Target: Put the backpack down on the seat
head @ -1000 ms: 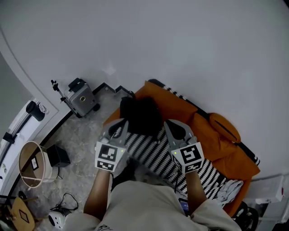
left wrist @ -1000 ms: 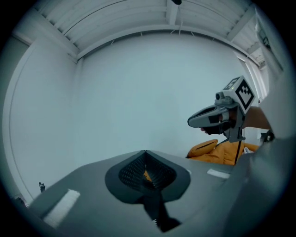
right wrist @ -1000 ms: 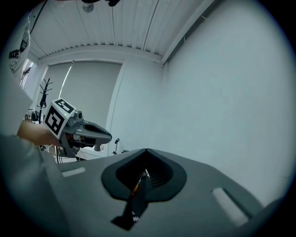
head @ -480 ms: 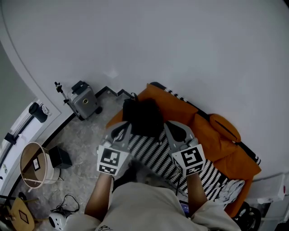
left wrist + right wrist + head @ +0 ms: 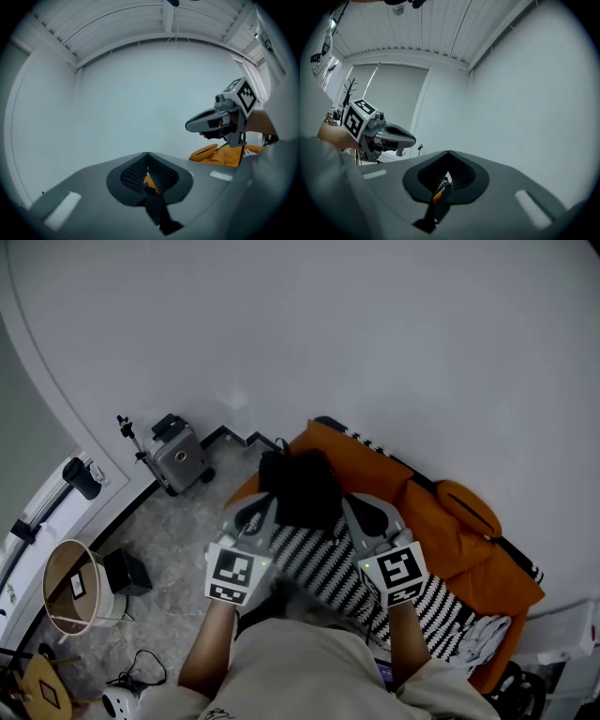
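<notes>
My left gripper [image 5: 253, 514] and right gripper [image 5: 368, 514] each have fingers [image 5: 84, 197] clamped shut on the floppy black fabric backpack [image 5: 300, 486] — one at either side. It is held over the near end of the orange upholstered sofa [image 5: 441, 512].

Head view steeply down; gripper views toward the wall [image 5: 117, 108]

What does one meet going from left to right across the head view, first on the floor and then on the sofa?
round bin → black box → grey case → backpack → orange cushion
</notes>
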`<act>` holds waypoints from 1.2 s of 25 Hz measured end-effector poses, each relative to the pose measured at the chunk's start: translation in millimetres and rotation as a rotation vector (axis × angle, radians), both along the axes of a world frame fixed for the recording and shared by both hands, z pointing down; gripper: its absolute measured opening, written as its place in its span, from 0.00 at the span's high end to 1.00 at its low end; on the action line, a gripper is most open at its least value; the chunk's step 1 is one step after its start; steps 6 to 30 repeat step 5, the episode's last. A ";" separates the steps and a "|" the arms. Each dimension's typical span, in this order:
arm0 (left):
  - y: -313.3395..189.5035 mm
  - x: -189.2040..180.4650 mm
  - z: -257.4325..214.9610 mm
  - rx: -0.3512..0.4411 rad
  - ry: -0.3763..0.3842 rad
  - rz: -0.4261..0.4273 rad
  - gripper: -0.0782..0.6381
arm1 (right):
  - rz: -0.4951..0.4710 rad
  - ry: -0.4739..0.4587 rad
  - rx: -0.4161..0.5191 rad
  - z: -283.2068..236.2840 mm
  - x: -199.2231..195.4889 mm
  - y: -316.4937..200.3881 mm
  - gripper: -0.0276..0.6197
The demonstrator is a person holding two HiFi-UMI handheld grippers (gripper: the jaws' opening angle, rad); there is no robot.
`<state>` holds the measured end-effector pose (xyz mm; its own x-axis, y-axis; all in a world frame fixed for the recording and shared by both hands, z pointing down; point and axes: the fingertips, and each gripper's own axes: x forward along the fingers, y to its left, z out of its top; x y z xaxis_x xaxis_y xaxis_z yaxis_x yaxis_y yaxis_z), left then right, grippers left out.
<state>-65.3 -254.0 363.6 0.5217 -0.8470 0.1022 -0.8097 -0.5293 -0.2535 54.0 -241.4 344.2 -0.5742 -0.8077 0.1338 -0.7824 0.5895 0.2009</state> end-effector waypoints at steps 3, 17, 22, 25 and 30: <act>-2.5 -0.9 -3.0 0.005 0.005 0.001 0.88 | 0.004 -0.001 0.007 -3.5 -0.3 -2.6 0.96; -3.3 -0.8 -4.4 0.008 0.006 0.002 0.88 | 0.006 -0.002 0.010 -4.8 0.0 -3.7 0.96; -3.3 -0.8 -4.4 0.008 0.006 0.002 0.88 | 0.006 -0.002 0.010 -4.8 0.0 -3.7 0.96; -3.3 -0.8 -4.4 0.008 0.006 0.002 0.88 | 0.006 -0.002 0.010 -4.8 0.0 -3.7 0.96; -3.3 -0.8 -4.4 0.008 0.006 0.002 0.88 | 0.006 -0.002 0.010 -4.8 0.0 -3.7 0.96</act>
